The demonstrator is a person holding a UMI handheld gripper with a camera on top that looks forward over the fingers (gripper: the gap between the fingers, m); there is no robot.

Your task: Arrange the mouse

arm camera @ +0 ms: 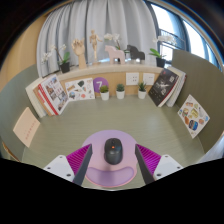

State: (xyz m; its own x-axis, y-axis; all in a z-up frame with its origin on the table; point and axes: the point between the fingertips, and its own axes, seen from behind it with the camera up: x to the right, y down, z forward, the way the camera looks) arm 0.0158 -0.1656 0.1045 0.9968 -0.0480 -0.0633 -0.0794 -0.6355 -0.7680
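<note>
Fingers (78, 166) frame the near edge of the scene, one at 7 o'clock and one at 5 o'clock, each with a magenta pad on its inner face. Gripper (113, 168) stands open — a gap shows on both sides of the mouse (114, 151), which rests between the fingers on a round lilac mat (112, 160), touched by neither pad.

Beyond the mat a pale green table (110, 115) stretches toward 12 o'clock. At 9 o'clock a tan book (26, 128) lies flat, and past it, at about 10 o'clock, an open magazine (48, 95) leans upright. Next comes a small card (82, 88), then three little potted plants (120, 90) in a row at 12 o'clock. A dark book (166, 86) stands propped at 1 o'clock, and another picture book (193, 114) lies at 3 o'clock.

Behind them runs a wooden shelf (110, 68) — it carries a plant, a wooden hand model (79, 50) and small figures, with curtains (100, 20) and a window beyond.
</note>
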